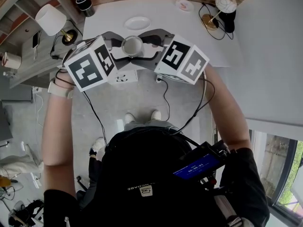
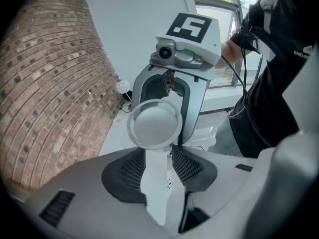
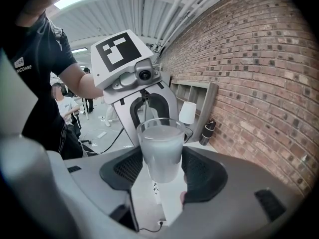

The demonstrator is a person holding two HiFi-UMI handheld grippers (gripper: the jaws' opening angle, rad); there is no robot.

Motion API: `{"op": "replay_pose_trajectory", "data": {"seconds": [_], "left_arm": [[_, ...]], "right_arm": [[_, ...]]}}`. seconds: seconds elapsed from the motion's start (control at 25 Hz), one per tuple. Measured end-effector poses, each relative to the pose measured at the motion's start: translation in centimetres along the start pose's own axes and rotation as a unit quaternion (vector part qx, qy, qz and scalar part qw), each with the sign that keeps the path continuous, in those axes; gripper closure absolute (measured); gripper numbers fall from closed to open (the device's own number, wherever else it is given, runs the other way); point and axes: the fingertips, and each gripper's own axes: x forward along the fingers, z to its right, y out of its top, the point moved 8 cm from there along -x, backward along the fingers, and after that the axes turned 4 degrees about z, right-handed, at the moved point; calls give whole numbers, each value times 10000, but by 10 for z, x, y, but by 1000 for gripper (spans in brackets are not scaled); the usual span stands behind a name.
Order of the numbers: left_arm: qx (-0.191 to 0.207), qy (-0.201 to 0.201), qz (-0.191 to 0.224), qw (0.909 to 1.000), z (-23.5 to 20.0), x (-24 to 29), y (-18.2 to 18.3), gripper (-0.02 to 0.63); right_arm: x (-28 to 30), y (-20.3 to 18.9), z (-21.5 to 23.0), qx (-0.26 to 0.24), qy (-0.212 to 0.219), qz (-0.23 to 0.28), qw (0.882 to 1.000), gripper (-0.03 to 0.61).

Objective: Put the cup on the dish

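Observation:
A frosted glass cup (image 1: 132, 45) hangs upright in the air between the two grippers, which face each other. My right gripper (image 3: 162, 176) is shut on the cup (image 3: 160, 151), whose base sits between the dark pads. My left gripper (image 2: 158, 156) stands just short of the cup (image 2: 154, 123), its jaws a narrow gap apart with nothing between them. The white oval dish (image 1: 138, 22) lies on the white table (image 1: 161, 15), just beyond the cup.
A small pinkish plate (image 1: 184, 4) and a round lamp (image 1: 226, 4) with its cable stand at the table's far right. A black bottle (image 1: 84, 1) and a white lamp (image 1: 49, 19) are at the left by the shelves. A white box (image 1: 125, 77) sits on the floor below.

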Motion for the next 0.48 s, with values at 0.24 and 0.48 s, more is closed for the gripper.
{"op": "replay_pose_trajectory", "data": {"seconds": [0.24,0.48], "left_arm": [[-13,2,-47,10000,-2,2,2,450],[-39,42,-93,9999,-5,8,13,451]], "right_arm": [[-1,-2,4,12,6,74,10000,335],[-10,-8,11,-9,52,125,9999,335]]}}
